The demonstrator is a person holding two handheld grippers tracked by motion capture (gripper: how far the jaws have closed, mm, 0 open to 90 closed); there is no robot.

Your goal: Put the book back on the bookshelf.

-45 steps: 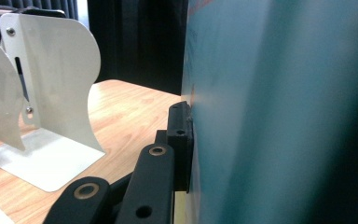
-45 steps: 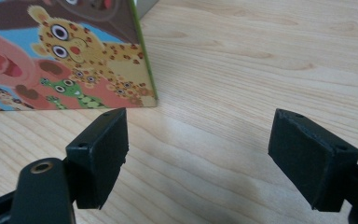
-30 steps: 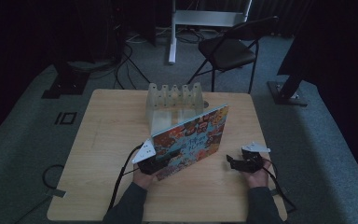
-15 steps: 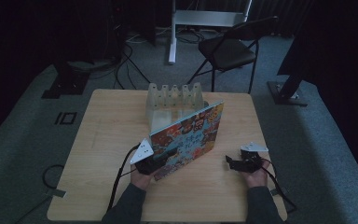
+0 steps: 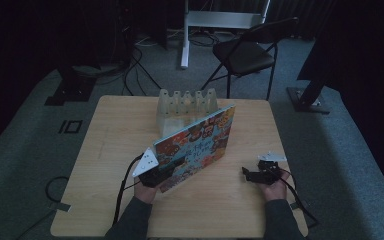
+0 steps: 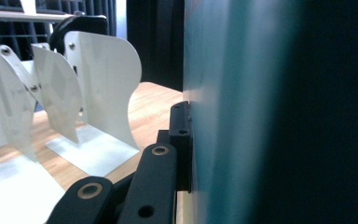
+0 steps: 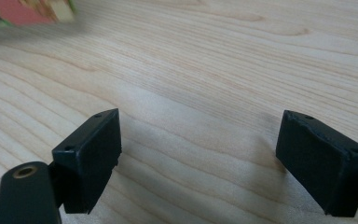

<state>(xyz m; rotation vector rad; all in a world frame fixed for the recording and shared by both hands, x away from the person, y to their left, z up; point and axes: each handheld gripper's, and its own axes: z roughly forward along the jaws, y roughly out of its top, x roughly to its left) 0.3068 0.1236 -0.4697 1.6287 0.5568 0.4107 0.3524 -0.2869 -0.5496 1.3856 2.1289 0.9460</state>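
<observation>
A picture book [image 5: 195, 145] with a colourful cover stands tilted on its edge on the wooden table [image 5: 110, 130], just in front of a white divider rack [image 5: 185, 107]. My left gripper [image 5: 157, 175] is shut on the book's near lower corner. In the left gripper view one black pad [image 6: 181, 130] presses on the teal cover [image 6: 242, 116], and the rack's curved dividers [image 6: 98, 84] stand to the left. My right gripper [image 5: 250, 175] rests low over the table at the right. Its jaws have just been opening and stand wide [image 7: 200, 149] over bare wood, with nothing between them.
A black folding chair [image 5: 245, 50] and a white stand [image 5: 185, 30] are on the floor beyond the table's far edge. Cables trail from both grippers toward the near edge. A corner of the book [image 7: 23, 11] shows far off in the right gripper view.
The book's far upper corner has shifted slightly left and toward the rack with my left gripper. The right hand has kept its place.
</observation>
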